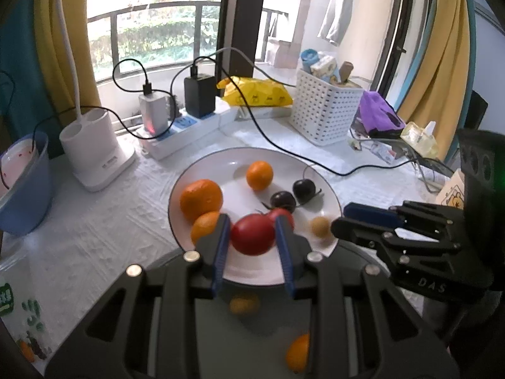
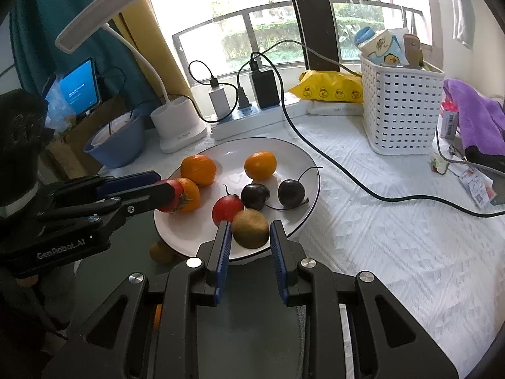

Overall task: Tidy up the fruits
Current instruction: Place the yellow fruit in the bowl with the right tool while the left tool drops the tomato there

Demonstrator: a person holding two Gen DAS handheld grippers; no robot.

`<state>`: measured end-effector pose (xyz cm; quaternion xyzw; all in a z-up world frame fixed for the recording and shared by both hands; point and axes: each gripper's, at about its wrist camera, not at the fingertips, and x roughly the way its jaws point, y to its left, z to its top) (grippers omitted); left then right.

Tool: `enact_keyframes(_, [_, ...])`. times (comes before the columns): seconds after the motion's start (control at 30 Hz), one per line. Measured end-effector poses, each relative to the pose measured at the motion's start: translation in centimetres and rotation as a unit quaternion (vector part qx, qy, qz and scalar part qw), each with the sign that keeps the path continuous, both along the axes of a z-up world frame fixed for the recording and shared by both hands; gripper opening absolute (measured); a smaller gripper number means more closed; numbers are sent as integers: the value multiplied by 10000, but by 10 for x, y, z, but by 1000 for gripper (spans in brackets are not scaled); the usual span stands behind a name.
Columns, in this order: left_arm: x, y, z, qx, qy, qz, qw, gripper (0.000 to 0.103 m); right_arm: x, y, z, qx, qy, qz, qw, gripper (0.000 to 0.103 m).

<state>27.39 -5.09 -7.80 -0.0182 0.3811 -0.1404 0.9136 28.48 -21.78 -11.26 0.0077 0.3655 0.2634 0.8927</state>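
Observation:
A white plate (image 1: pixel 221 164) (image 2: pixel 284 154) carries three oranges (image 1: pixel 201 200) (image 2: pixel 199 170), two dark cherries (image 1: pixel 283 201) (image 2: pixel 291 192) and a red tomato (image 2: pixel 227 210). My left gripper (image 1: pixel 252 221) (image 2: pixel 165 186) is shut on a second red tomato (image 1: pixel 252 237) (image 2: pixel 172 200) just above the plate's near left edge. To its right, my right gripper (image 2: pixel 251 225) (image 1: pixel 339 218) is shut on a brown kiwi (image 2: pixel 251 229) (image 1: pixel 320 226) over the plate's near rim.
A grey tray (image 1: pixel 252 331) lies under both grippers with small orange fruits (image 1: pixel 298 352) and a brown fruit (image 2: pixel 161 251). A black cable (image 2: pixel 347 173) crosses the white cloth right of the plate. Behind stand a white basket (image 2: pixel 401 110), power strip (image 1: pixel 176 135), lamp base (image 1: pixel 94 154) and blue bowl (image 2: pixel 120 145).

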Motion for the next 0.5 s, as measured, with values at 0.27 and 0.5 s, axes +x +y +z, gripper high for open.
enact_keyframes(0.27, [-2, 3, 3, -15, -102, 101, 9999, 46, -1, 0, 1, -52, -24, -20, 10000, 27])
enact_keyframes(0.5, [-11, 7, 10, -44, -182, 137, 9997, 46, -8, 3, 6, -72, -79, 1, 9999, 27])
